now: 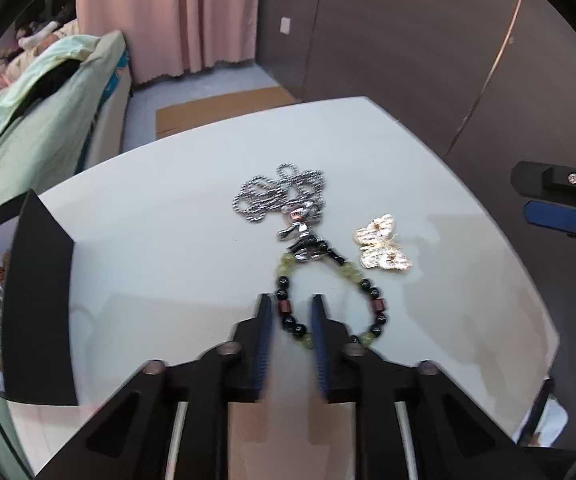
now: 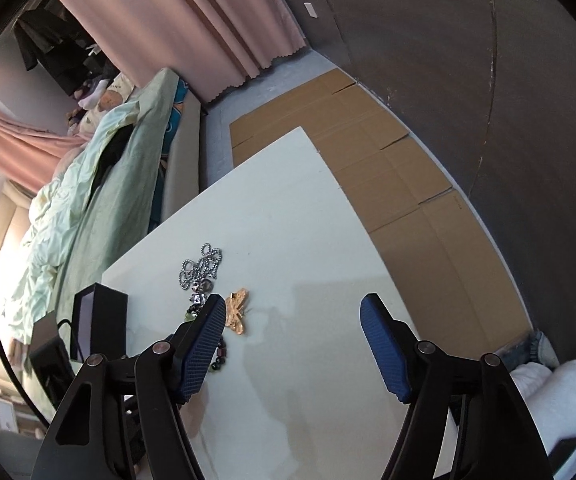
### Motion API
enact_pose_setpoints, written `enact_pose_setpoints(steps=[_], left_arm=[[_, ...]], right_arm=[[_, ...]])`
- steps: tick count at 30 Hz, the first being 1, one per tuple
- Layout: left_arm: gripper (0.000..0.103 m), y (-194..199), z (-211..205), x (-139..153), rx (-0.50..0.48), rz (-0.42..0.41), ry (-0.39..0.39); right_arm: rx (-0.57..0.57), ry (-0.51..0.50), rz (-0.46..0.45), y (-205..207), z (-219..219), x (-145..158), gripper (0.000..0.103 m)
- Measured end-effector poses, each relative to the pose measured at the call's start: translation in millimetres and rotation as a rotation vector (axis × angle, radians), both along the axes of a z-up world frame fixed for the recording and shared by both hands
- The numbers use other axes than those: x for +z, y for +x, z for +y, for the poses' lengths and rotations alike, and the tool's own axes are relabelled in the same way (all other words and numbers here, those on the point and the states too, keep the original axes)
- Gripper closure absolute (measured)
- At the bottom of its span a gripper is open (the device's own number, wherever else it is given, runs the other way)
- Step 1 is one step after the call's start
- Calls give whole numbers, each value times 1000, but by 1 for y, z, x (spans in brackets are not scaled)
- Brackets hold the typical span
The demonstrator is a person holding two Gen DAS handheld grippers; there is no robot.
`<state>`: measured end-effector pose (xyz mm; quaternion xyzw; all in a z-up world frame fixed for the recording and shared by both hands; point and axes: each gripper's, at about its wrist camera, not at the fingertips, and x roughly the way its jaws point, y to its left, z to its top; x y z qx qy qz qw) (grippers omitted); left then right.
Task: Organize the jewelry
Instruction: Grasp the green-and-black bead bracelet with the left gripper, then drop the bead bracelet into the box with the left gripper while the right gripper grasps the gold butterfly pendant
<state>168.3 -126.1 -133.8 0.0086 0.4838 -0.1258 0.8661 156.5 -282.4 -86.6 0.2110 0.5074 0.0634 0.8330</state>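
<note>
Fingers of left gripper (image 1: 290, 312) closed on near-left arc of beaded bracelet (image 1: 327, 300), apparently pinching beads for lift toward black box (image 1: 40, 304) at table's (image 1: 148, 240) left edge. Bracelet loop lies flat; long axis runs away from gripper toward silver chain necklace (image 1: 284, 200). Butterfly brooch (image 1: 381, 248) just right. Right gripper (image 2: 293, 316) fingers wide apart, empty, hovering in reserve.

glossy white table top (image 1: 160, 240), smooth. shiny silver metal ball chain (image 1: 276, 196). polished glass-like beads on the bracelet (image 1: 288, 312), dark and yellow-green. glittery gold butterfly brooch (image 1: 381, 248). matt black box (image 1: 44, 300); ribbed blue pads (image 2: 383, 356).
</note>
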Motion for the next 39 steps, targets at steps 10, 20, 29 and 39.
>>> enact_pose_setpoints(steps=[10, 20, 29, 39], left_arm=[[95, 2, 22, 14, 33, -1, -81], [95, -4, 52, 52, 88, -62, -173], [95, -13, 96, 77, 166, -119, -217], [95, -25, 146, 103, 242, -187, -268]], right_arm=[[74, -26, 53, 15, 34, -17, 42], [108, -72, 103, 29, 62, -36, 49], [137, -129, 110, 35, 83, -43, 59], [189, -148, 103, 33, 97, -42, 89]])
